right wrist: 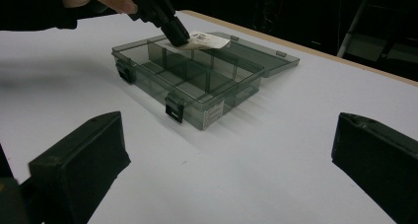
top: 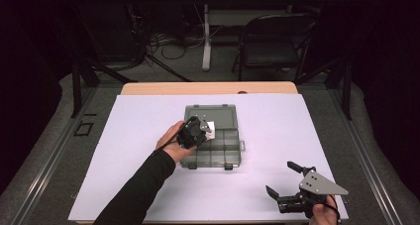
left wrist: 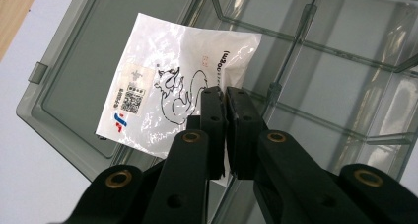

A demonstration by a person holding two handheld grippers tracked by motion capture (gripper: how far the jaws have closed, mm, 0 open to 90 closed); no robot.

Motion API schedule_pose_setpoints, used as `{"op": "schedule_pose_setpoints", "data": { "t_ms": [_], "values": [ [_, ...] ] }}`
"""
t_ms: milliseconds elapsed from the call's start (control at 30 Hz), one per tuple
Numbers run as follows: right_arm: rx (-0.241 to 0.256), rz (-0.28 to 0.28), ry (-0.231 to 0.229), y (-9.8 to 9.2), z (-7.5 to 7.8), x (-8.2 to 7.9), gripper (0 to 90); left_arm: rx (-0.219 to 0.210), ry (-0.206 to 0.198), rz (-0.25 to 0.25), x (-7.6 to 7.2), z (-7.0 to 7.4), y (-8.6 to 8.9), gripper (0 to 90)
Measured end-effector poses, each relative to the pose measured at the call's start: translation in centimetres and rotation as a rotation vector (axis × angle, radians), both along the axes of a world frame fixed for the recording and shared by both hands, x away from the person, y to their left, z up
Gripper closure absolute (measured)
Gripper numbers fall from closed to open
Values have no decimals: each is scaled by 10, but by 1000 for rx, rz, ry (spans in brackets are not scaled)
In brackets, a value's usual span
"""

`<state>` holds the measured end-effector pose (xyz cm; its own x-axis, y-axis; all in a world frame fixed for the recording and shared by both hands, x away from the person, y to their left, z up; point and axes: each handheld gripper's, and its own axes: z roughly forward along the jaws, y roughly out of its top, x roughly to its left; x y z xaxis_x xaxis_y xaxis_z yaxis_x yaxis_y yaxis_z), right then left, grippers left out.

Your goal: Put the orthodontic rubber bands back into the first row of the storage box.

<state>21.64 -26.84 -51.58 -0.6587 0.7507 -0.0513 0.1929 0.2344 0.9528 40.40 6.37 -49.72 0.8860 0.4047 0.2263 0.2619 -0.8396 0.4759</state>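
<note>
A clear grey compartment box [top: 218,145] lies open in the middle of the white sheet, its lid [top: 210,113] folded back flat. My left gripper [top: 198,128] hangs over the box's far left part, shut on a small white plastic bag [left wrist: 172,81] printed with a black drawing and a QR label. The bag [right wrist: 204,39] is held a little above the box [right wrist: 197,81], near the hinge line. My right gripper [top: 281,179] rests low near the sheet's front right corner, open, with nothing between its fingers [right wrist: 79,160].
A white sheet [top: 133,136] covers most of the wooden table [top: 208,87]. Beyond the table stand a folding chair [top: 272,41], a table leg and loose cables on the dark floor. Grey padded edging runs along both sides.
</note>
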Motion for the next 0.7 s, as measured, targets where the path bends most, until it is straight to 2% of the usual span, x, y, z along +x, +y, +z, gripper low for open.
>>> {"op": "schedule_pose_setpoints", "data": {
  "t_ms": [200,333,433,467,533,700],
  "values": [
    [-10,4,10,0,1,0,0,-7,12,-1,-1,0,1,836],
    [-10,3,11,0,1,0,0,-21,16,4,-2,-2,3,784],
    [-10,3,11,0,1,0,0,-38,21,11,-1,-2,5,717],
    [2,-2,-2,1,0,0,0,-43,22,13,-1,-2,5,692],
    [-12,2,12,0,1,0,0,-60,17,39,0,-1,6,630],
    [-8,-1,10,0,0,0,0,-93,9,73,2,2,10,512]
  ]
}}
